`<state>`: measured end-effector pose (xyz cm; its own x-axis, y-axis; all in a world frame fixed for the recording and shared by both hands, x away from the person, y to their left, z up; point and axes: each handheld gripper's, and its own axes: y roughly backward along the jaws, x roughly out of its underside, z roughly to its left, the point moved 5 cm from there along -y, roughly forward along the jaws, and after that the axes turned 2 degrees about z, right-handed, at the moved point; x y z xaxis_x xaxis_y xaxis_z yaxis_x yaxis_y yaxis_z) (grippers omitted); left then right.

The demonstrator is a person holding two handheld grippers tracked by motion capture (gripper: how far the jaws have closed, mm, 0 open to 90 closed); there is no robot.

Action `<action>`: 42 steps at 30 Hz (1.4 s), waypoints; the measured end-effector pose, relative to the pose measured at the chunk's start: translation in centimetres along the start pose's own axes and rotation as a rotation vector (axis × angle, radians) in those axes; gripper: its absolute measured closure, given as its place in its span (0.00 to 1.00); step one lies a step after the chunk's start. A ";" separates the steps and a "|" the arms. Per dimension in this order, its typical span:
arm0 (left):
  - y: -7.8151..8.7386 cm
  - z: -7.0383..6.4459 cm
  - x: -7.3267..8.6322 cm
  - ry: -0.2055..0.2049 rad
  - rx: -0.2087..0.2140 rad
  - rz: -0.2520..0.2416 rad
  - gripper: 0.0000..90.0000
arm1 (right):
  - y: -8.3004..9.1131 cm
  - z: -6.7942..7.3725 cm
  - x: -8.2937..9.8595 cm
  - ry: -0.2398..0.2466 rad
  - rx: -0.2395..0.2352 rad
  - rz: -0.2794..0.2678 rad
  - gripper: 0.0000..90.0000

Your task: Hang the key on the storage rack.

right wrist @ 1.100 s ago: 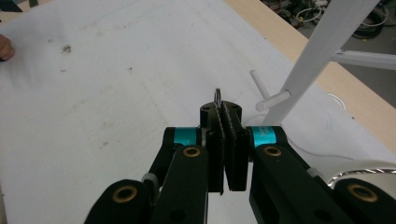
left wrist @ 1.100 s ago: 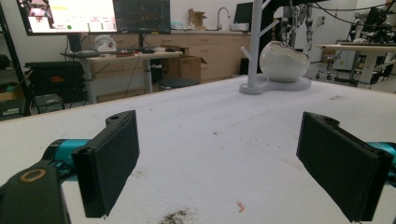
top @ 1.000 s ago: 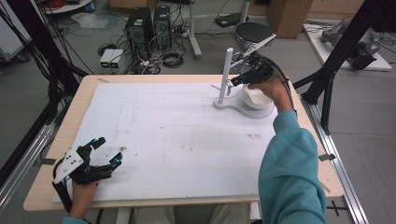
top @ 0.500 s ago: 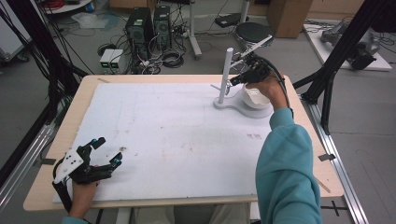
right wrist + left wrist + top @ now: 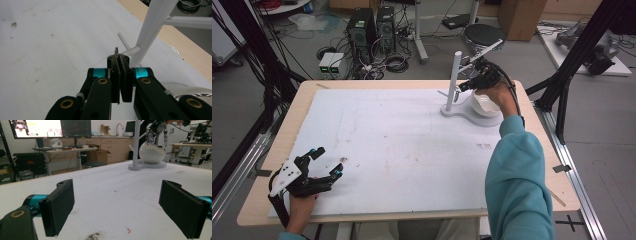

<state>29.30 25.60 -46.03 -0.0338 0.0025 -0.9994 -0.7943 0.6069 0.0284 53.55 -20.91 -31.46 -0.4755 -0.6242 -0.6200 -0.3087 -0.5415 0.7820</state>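
A white stand with side pegs rises from a white base at the table's far right. A white bowl sits on that base. My right gripper is beside the post, above the bowl, and shut on a silvery chain. In the right gripper view the jaws are pressed together, a small metal ring pokes out at their tips, and it sits right at the end of a peg. My left gripper rests open at the near left corner, with nothing between its jaws.
A white mat covers most of the wooden table, with small dark stains near the left gripper. Black frame posts stand off the table's right and left sides. Computers and cables lie on the floor behind.
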 end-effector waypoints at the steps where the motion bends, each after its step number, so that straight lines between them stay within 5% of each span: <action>1: 0.0 0.0 0.0 -0.001 -0.001 -0.001 0.15 | 0.0 -0.1 0.0 0.001 0.002 0.001 0.99; 22: 0.0 0.0 0.0 -0.002 0.000 0.000 0.15 | -0.9 -1.1 0.0 0.017 0.002 -0.034 0.97; 31: 0.0 0.0 0.0 -0.002 0.000 0.000 0.15 | -0.7 -1.2 0.0 0.013 -0.001 -0.062 0.88; 35: 0.0 0.0 0.0 -0.004 0.001 0.001 0.15 | -0.2 -0.9 -0.1 0.009 0.007 -0.083 0.70; 39: 0.0 0.0 0.0 0.003 0.000 0.003 0.15 | 0.3 0.1 -0.1 -0.025 0.022 -0.110 0.15; 42: 0.0 0.0 0.0 0.000 0.000 0.005 0.15 | 0.7 1.1 0.0 -0.017 0.089 -0.092 0.01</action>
<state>29.32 25.61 -46.05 -0.0375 0.0054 -0.9993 -0.7941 0.6069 0.0330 52.41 -20.61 -30.87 -0.4554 -0.5645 -0.6884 -0.4233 -0.5429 0.7253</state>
